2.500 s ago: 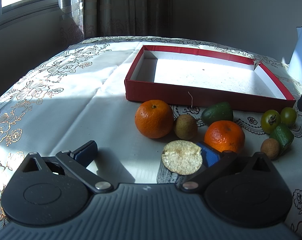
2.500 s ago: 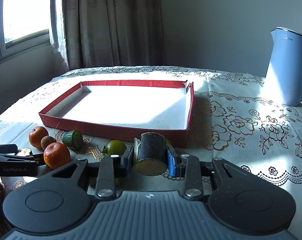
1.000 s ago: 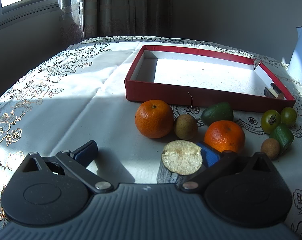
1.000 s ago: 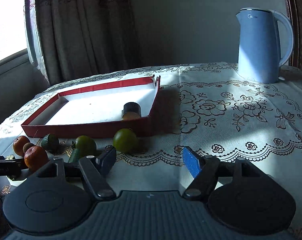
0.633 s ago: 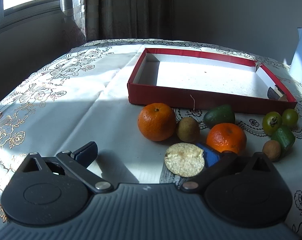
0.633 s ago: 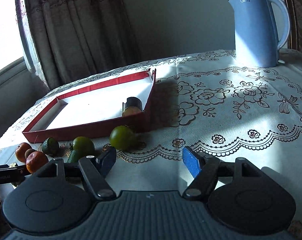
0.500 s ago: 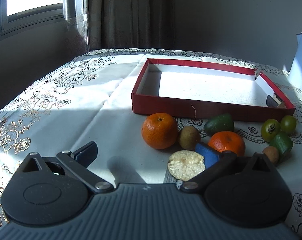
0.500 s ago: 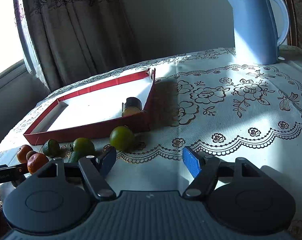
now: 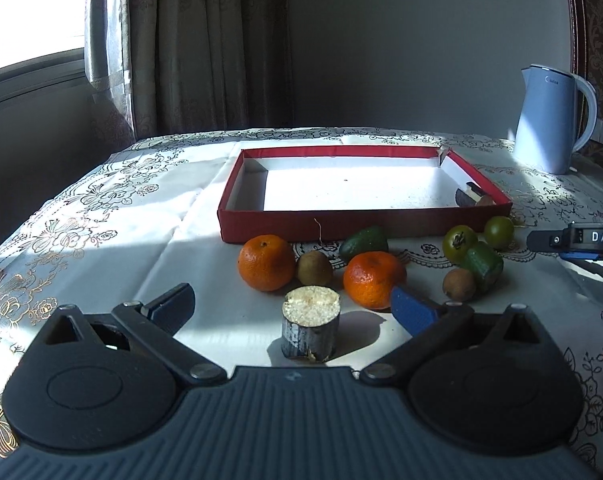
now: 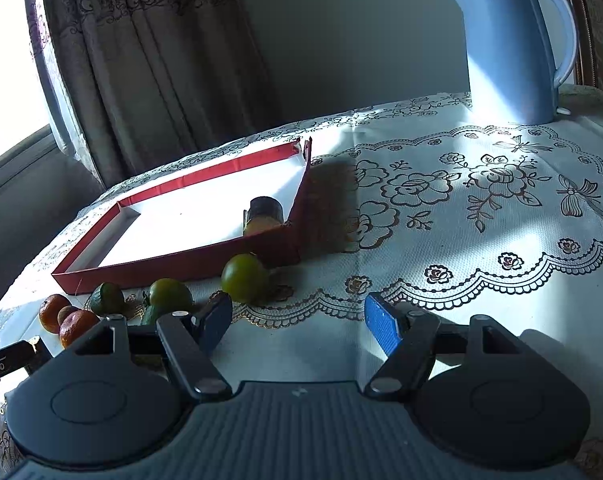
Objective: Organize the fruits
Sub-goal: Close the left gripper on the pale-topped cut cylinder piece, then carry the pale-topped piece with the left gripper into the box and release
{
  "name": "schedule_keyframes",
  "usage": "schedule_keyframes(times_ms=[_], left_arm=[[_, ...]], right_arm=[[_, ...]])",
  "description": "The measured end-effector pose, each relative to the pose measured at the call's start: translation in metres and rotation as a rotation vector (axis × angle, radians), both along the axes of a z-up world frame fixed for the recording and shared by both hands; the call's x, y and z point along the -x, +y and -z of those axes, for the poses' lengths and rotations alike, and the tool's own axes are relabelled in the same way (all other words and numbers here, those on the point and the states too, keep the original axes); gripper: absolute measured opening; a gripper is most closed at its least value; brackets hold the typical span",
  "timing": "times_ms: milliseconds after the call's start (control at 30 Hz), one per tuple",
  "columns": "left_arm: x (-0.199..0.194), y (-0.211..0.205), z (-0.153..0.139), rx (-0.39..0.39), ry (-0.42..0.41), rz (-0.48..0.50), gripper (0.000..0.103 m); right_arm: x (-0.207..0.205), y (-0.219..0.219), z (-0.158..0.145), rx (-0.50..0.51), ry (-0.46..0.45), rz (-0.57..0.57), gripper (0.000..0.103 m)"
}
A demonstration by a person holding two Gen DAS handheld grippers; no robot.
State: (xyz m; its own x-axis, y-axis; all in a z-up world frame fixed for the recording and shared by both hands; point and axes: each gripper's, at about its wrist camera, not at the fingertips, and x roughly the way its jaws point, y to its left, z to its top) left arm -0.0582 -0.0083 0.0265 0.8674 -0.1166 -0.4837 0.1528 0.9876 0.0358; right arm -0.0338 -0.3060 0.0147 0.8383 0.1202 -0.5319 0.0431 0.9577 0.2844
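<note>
A red shallow box (image 9: 357,222) lies on the tablecloth; one dark cut fruit piece (image 9: 471,198) lies in its right corner, also in the right wrist view (image 10: 263,216). My left gripper (image 9: 291,312) is open and empty, with an upright cut piece (image 9: 310,328) standing between its fingers, untouched. Beyond it lie two oranges (image 9: 266,262) (image 9: 373,278), two kiwis (image 9: 314,267), an avocado (image 9: 363,239), green tomatoes (image 9: 459,239) and a green cut piece (image 9: 483,266). My right gripper (image 10: 297,322) is open and empty above the cloth, right of a green tomato (image 10: 243,278).
A blue kettle (image 10: 509,48) stands at the back right of the table. Curtains and a window are behind on the left. The right gripper's finger shows at the left wrist view's right edge (image 9: 577,240). The table edge falls off at the left.
My left gripper has risen and pulled back, so the upright cut piece now stands free between its fingers. My right gripper has shifted slightly away from the box after leaving its piece inside.
</note>
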Motion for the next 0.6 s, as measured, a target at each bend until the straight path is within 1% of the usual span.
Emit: schedule_keyframes(times_ms=[67, 100, 133, 167, 300, 333, 367, 400, 500, 567, 600], left_arm=[[-0.001, -0.004, 0.002, -0.013, 0.013, 0.005, 0.103], [-0.001, -0.005, 0.002, -0.014, 0.018, 0.009, 0.101], [-0.002, -0.006, 0.004, -0.016, 0.027, 0.010, 0.097], [-0.003, -0.006, 0.006, -0.015, 0.039, 0.017, 0.090], [-0.007, -0.005, 0.012, -0.010, 0.073, 0.018, 0.086], [-0.008, -0.005, 0.013, -0.009, 0.077, 0.017, 0.082], [-0.009, -0.004, 0.014, -0.003, 0.086, 0.018, 0.075], [-0.010, -0.004, 0.015, 0.004, 0.093, 0.020, 0.072], [-0.014, -0.002, 0.018, 0.018, 0.113, 0.023, 0.058], [-0.015, 0.000, 0.018, 0.031, 0.123, 0.026, 0.041], [-0.015, 0.000, 0.018, 0.035, 0.125, 0.026, 0.037]], right_arm=[[0.000, 0.000, 0.000, 0.000, 0.000, 0.000, 0.073], [0.000, 0.000, 0.000, 0.000, 0.000, 0.000, 0.073], [0.000, 0.000, 0.000, -0.001, 0.000, 0.000, 0.073], [0.000, 0.000, 0.000, -0.001, 0.000, 0.000, 0.073], [0.000, 0.000, 0.000, -0.001, 0.000, 0.000, 0.073], [0.000, 0.000, 0.000, -0.001, 0.000, 0.000, 0.073], [0.000, -0.001, 0.000, -0.001, 0.000, 0.000, 0.073], [0.000, 0.000, 0.000, -0.001, 0.000, 0.000, 0.073], [0.000, -0.001, 0.000, -0.001, 0.000, 0.000, 0.073], [0.000, -0.001, 0.000, -0.001, 0.000, 0.000, 0.073], [0.000, -0.001, 0.000, -0.001, 0.000, 0.000, 0.073]])
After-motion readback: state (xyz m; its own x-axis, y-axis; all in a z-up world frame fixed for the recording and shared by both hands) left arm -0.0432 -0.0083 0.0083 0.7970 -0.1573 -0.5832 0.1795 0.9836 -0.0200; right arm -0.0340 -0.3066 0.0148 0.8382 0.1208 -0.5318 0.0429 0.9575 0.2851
